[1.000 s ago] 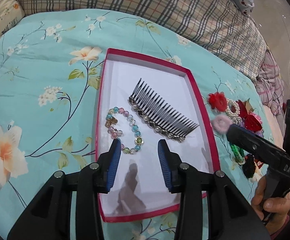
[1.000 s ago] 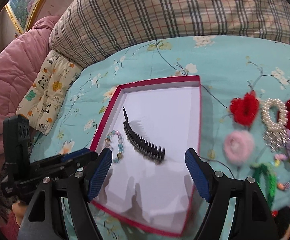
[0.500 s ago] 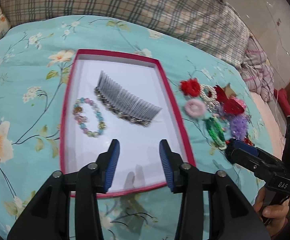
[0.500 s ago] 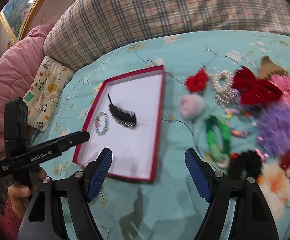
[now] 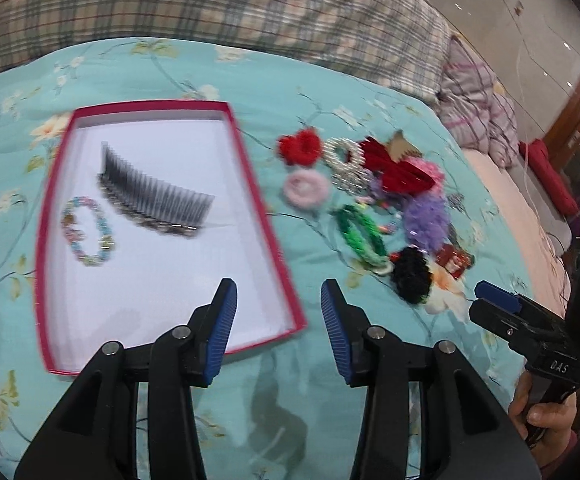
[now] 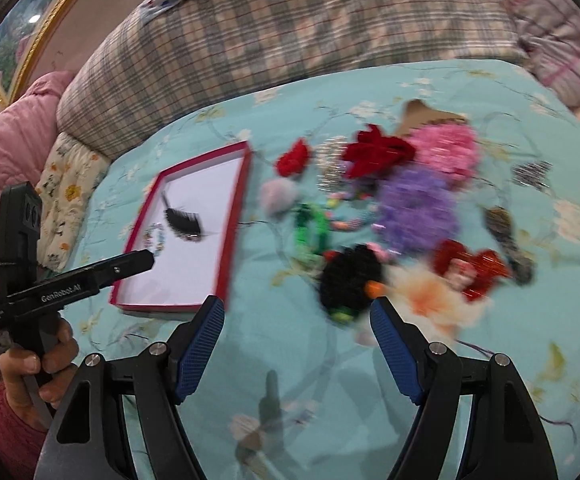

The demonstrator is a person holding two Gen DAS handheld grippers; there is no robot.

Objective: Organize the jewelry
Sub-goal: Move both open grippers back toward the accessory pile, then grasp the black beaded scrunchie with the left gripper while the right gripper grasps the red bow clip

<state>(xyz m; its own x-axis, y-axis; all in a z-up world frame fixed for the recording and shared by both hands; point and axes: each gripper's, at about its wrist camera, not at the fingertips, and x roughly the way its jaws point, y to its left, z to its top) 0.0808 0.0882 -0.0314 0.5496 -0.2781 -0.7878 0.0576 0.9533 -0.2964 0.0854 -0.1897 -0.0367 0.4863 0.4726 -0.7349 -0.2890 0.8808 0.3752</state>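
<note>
Two hand-held grippers, both empty with jaws apart: left [image 5: 278,328] hangs over the box [image 5: 268,236] corner, right [image 6: 296,344] over bare bed [image 6: 330,400] before the pile.
Box: holds comb [image 5: 154,196] and bracelet [image 5: 86,230].
Pile: scrunchies, bows, clips, touching and overlapping.
Risk: closing on the black scrunchie [image 6: 350,276] may snag neighbours; soft bedding may let small clips slip the pads.

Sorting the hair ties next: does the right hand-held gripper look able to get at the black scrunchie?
Probably yes. The right hand-held gripper is open and empty, and the black scrunchie lies just ahead of it on the bedspread, nothing covering it.
</note>
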